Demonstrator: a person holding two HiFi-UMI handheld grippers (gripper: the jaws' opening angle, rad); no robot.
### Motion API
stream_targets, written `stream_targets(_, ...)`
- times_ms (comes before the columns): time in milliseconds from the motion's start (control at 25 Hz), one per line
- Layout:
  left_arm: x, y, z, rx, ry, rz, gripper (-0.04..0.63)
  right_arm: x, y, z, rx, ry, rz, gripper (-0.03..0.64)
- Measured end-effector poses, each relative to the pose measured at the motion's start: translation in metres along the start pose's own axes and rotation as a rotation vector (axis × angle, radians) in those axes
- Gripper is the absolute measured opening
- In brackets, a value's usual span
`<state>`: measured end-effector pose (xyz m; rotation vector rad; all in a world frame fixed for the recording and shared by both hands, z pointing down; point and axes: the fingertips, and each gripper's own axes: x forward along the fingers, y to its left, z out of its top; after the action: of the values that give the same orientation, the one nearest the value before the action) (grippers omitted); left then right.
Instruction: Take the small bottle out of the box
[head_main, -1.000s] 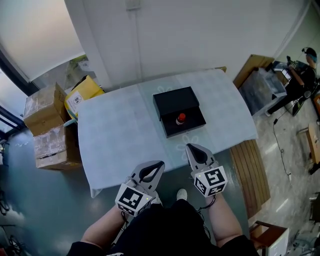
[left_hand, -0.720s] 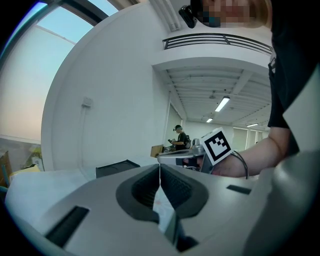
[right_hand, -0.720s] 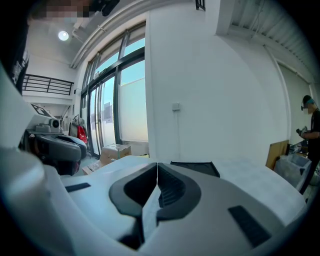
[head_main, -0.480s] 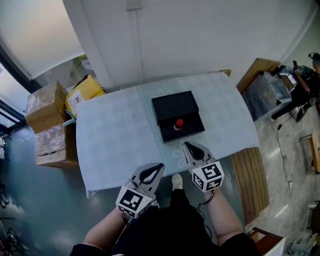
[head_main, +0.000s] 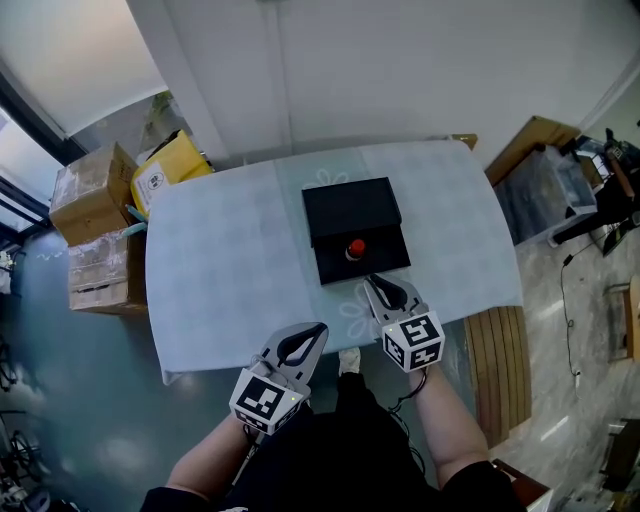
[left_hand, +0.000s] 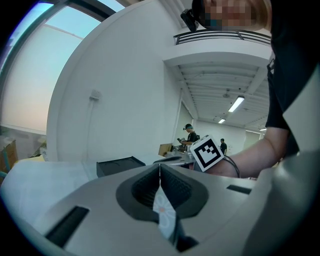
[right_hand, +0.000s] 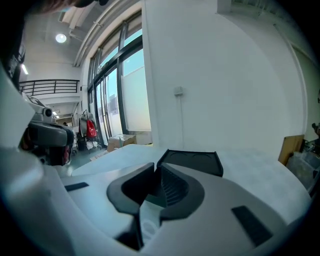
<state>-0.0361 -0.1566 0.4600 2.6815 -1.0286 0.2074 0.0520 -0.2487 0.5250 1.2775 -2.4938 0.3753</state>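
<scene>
A black box (head_main: 362, 255) stands open at the middle of the table (head_main: 220, 270), its lid (head_main: 350, 208) tipped back behind it. The small bottle's red cap (head_main: 355, 248) shows inside the box. My right gripper (head_main: 371, 283) hangs over the table's near edge, just short of the box. Its jaws have just been opening and stand a little apart with nothing between them. In the right gripper view the box (right_hand: 192, 162) lies straight ahead of the right gripper (right_hand: 156, 167). My left gripper (head_main: 320, 328) hangs lower left, off the table, shut and empty; in its own view the left gripper (left_hand: 160, 165) has its tips together.
Cardboard boxes (head_main: 95, 215) and a yellow box (head_main: 165, 175) stand on the floor left of the table. A wooden bench (head_main: 495, 360) and a clear bin (head_main: 540, 195) are at the right. A white wall runs behind the table.
Both grippers have moved forward toward the table. The right one has gone further and its tips now sit over the table's near edge, close to the box.
</scene>
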Motion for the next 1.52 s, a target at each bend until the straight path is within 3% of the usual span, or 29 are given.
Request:
stream_targets(960, 0.029, 0.014, -0.023, -0.056, 0.054, 0.124, 0.029, 0.076, -0.051, -0.047, -0.114, 0.174, 0.099, 0.165)
stream_targets(1520, 0.033, 0.027, -0.028, -0.08, 0.069, 0.188, 0.029, 0.11, -0.056, -0.056, -0.193, 0.208, 0.164, 0.192)
